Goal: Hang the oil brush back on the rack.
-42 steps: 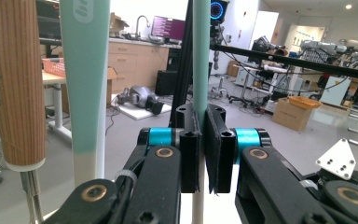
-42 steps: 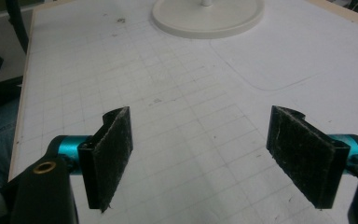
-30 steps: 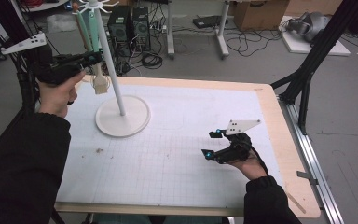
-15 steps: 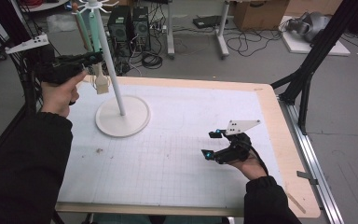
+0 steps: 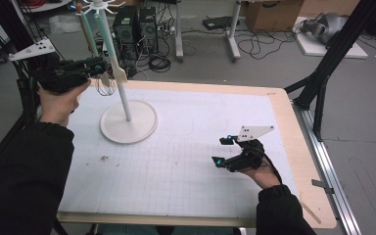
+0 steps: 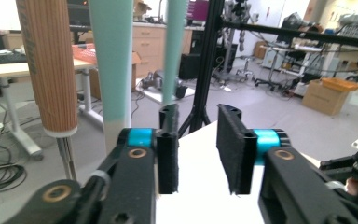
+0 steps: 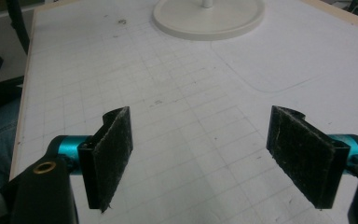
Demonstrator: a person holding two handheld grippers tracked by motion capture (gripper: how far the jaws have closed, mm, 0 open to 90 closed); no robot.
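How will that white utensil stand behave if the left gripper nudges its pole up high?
The stand probably resists sliding: its round base looks wide and flat on the mat. A push where the left gripper is, far above the base, could rock it. The hanging utensils would likely swing.

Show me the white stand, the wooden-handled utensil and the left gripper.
white stand [image 5: 129, 128], high view, on its round base.
wooden-handled utensil [image 6: 51, 65], left gripper view, on its ribbed handle.
left gripper [image 6: 196, 149], left gripper view, midway between its fingertips.

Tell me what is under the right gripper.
Under the right gripper lies bare white gridded mat, nothing between its open jaws. The white round stand base sits farther off. The spot under the hand is hidden.
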